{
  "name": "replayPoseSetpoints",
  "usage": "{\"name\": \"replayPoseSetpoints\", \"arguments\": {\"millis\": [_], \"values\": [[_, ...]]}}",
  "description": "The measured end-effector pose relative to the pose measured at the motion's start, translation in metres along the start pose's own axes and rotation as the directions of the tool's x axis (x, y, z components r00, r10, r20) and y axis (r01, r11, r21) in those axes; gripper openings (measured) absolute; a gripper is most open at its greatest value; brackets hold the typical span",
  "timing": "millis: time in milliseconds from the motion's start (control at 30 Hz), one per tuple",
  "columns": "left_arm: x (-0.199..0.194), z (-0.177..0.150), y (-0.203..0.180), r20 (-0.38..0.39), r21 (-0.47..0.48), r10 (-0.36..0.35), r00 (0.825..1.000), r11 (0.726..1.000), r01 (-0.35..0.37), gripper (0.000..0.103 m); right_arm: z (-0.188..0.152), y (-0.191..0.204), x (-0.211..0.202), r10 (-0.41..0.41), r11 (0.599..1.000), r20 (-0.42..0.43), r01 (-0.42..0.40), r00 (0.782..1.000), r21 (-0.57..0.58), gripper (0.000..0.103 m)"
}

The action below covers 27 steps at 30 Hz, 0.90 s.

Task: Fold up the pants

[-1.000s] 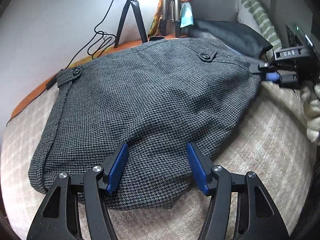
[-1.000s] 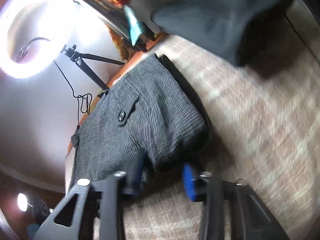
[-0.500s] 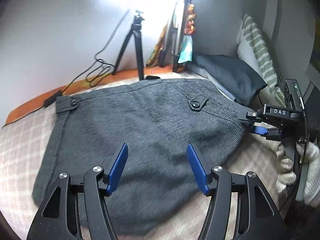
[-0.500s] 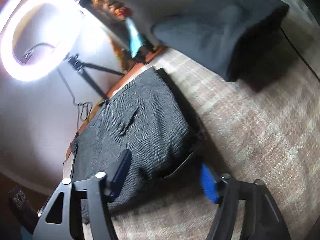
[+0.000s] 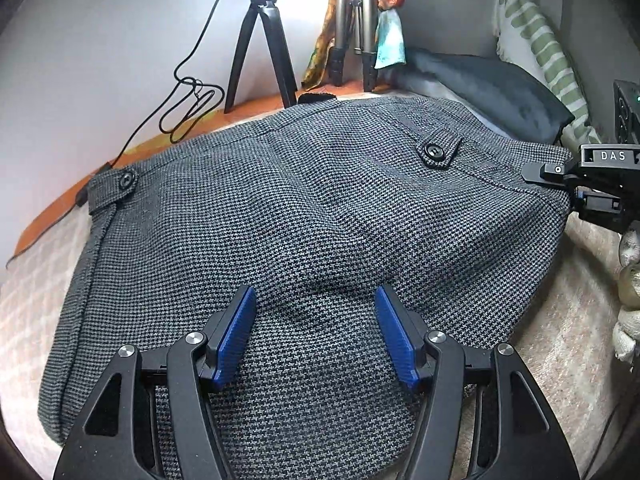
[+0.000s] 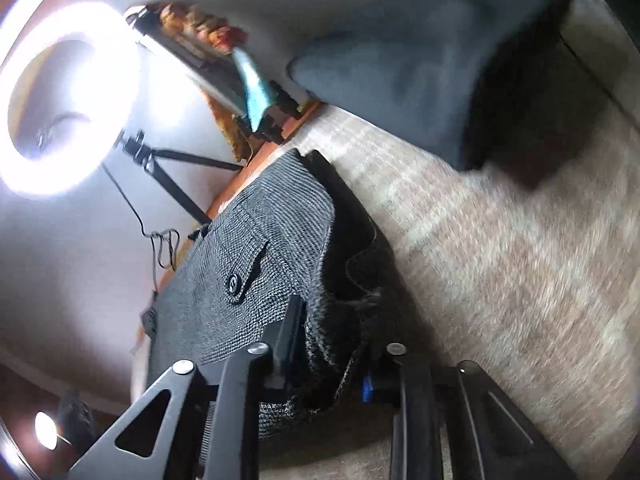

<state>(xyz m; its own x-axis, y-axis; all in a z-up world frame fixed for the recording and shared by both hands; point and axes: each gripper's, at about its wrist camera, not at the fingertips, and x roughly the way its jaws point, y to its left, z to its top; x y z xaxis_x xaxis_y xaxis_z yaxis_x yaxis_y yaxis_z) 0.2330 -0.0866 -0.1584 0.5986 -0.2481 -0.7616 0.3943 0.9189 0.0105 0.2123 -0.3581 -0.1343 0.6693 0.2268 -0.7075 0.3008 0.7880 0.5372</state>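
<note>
Right fingers just closed, pinching pants; left fingers apart; label "DAS".

The grey houndstooth woven-cloth pants fill the frame's centre, coarse and matt, with glossy black plastic buttons. Beneath lies a beige checked bedspread of soft, nubby cloth. At the bottom, the left gripper has matt black plastic arms, ribbed blue pads and shiny metal rivets. At the upper right, a dark grey pillow looks velvety; upper left, a smooth black tripod.
</note>
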Motion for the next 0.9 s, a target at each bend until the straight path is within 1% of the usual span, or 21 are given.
{"name": "replayPoseSetpoints", "arguments": {"millis": [100,167,300,400,533,667,733,767,900], "values": [[-0.004,0.001,0.01,-0.013,-0.05,-0.036,0.999,0.998,0.036,0.061,0.003,0.014,-0.006,-0.025,0.999,0.014,0.026,1.0,-0.048,0.018],[-0.017,0.002,0.021,0.012,-0.088,-0.047,0.999,0.995,0.048,0.061,0.005,0.026,-0.011,-0.042,0.994,0.032,0.045,0.999,-0.099,0.017],[-0.045,0.0,0.054,0.085,-0.161,-0.01,0.996,0.987,0.023,0.061,0.006,0.059,-0.022,-0.086,0.965,0.078,0.102,0.993,-0.242,0.016],[-0.06,-0.007,0.09,0.125,-0.249,0.024,0.992,0.969,0.007,0.061,0.005,0.089,-0.029,-0.104,0.933,0.111,0.135,0.988,-0.335,0.016],[-0.082,-0.025,0.131,0.171,-0.361,0.082,0.982,0.932,-0.015,0.061,0.001,0.132,-0.034,-0.104,0.883,0.143,0.158,0.984,-0.442,0.016],[-0.105,-0.04,0.167,0.219,-0.461,0.139,0.966,0.887,-0.023,0.061,-0.011,0.181,-0.034,-0.087,0.813,0.169,0.168,0.982,-0.557,0.016],[-0.113,-0.047,0.179,0.232,-0.49,0.158,0.96,0.872,-0.025,0.061,-0.02,0.204,-0.031,-0.072,0.781,0.168,0.16,0.983,-0.604,0.015],[-0.118,-0.051,0.187,0.237,-0.508,0.169,0.957,0.861,-0.027,0.061,-0.026,0.219,-0.029,-0.061,0.757,0.165,0.154,0.984,-0.635,0.015],[-0.127,-0.06,0.205,0.244,-0.546,0.197,0.949,0.837,-0.034,0.061,-0.052,0.261,-0.015,-0.039,0.681,0.139,0.128,0.99,-0.721,0.015]]}}
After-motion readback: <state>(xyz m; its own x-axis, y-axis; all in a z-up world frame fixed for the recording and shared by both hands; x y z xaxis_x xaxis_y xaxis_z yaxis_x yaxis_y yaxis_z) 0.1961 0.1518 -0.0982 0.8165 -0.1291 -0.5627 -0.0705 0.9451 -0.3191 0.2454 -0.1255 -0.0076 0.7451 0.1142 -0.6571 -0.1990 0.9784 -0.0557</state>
